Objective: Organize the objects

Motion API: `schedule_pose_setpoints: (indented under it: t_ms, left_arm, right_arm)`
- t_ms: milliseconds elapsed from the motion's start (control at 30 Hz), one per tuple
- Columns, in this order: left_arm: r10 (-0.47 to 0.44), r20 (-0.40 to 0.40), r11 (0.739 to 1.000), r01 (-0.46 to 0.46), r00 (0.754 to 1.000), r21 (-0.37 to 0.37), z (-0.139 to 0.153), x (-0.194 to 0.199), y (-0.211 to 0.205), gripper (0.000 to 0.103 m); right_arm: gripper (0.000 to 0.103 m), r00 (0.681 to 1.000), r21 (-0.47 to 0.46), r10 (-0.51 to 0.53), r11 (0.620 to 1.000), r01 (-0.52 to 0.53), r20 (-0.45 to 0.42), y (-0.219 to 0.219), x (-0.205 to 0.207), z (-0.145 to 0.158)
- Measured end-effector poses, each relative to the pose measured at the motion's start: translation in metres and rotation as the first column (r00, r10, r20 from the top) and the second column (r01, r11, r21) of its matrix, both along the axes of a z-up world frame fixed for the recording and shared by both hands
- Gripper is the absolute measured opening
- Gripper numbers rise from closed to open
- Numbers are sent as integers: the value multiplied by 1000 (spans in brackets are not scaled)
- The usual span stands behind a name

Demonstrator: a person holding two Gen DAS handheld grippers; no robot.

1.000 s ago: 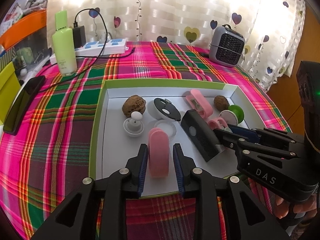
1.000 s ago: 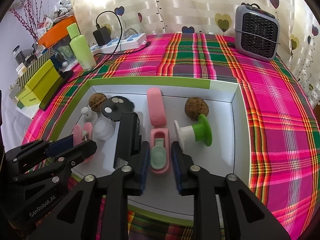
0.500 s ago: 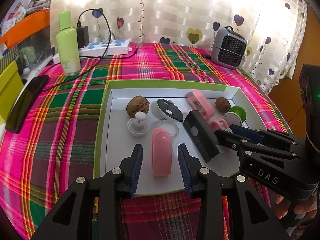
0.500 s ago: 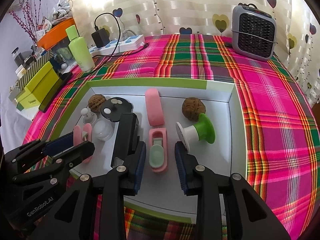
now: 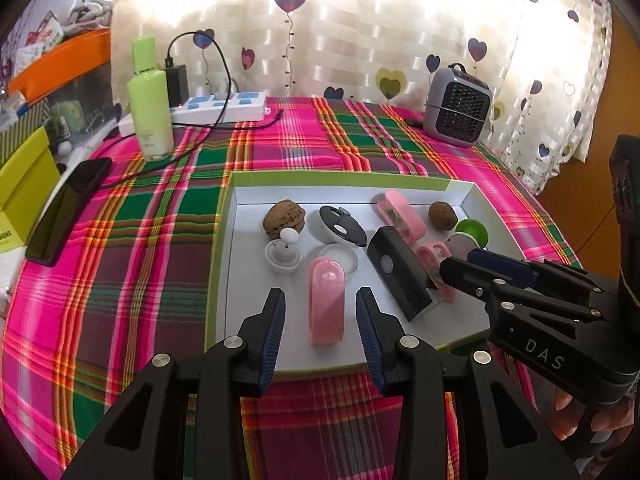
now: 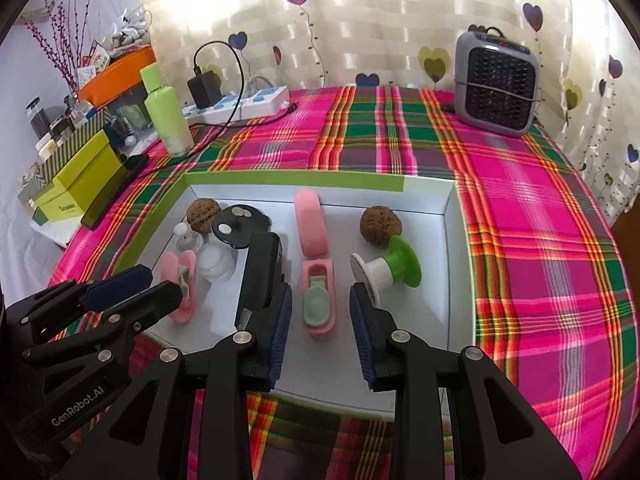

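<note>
A white tray with a green rim (image 5: pixel 218 240) (image 6: pixel 452 240) holds small items. My left gripper (image 5: pixel 320 312) is open, its fingers either side of a pink clip (image 5: pixel 327 300) lying near the tray's front, not touching it. My right gripper (image 6: pixel 319 308) is open around a pink case with a green insert (image 6: pixel 318 300), also apart from it. Also in the tray are a black box (image 6: pixel 262 272), two walnuts (image 5: pixel 284 218) (image 6: pixel 380 225), a green and white stamp (image 6: pixel 386 268), a pink bar (image 6: pixel 310 222), a black round lid (image 5: pixel 343 229) and a white knob (image 5: pixel 283 249).
On the plaid cloth stand a green bottle (image 5: pixel 150 108), a power strip with charger (image 5: pixel 220 104), a grey heater (image 6: pixel 498 84) and a black phone (image 5: pixel 66 210). Yellow-green boxes (image 6: pixel 80 176) sit at the left edge.
Both grippers opened wider and drew back toward the tray's near edge. The pink clip and the pink case stay lying in the tray.
</note>
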State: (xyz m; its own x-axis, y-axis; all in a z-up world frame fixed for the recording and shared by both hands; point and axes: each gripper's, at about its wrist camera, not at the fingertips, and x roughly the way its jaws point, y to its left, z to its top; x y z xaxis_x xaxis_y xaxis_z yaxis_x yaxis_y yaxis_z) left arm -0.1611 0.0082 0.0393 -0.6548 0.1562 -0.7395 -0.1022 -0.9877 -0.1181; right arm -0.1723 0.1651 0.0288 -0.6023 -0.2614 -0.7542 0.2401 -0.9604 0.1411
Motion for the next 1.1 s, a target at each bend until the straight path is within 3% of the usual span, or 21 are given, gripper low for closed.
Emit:
schedule_pose_setpoints:
  t_ms: [100,200,767,1100]
  left_arm:
    - [15,-35,999,-17,999,-45,5,8,3,35]
    - [10,-43,999,-12,999,-33,9,15,2,35]
    - [26,-72,999,-29,997,-40,16,56,4,36]
    - [24,-37,998,-26,999,-56,1,79,7,36]
  right_arm:
    - [33,1000,9,-6,1000,6,-20,-1,7,3]
    - [43,999,12,-10,1000,10,-39,-3,15,8]
    - [44,995,27,-17,999,20,-101,-3,64,21]
    - [50,997,55,-44,997,48,-66,-2,85,6]
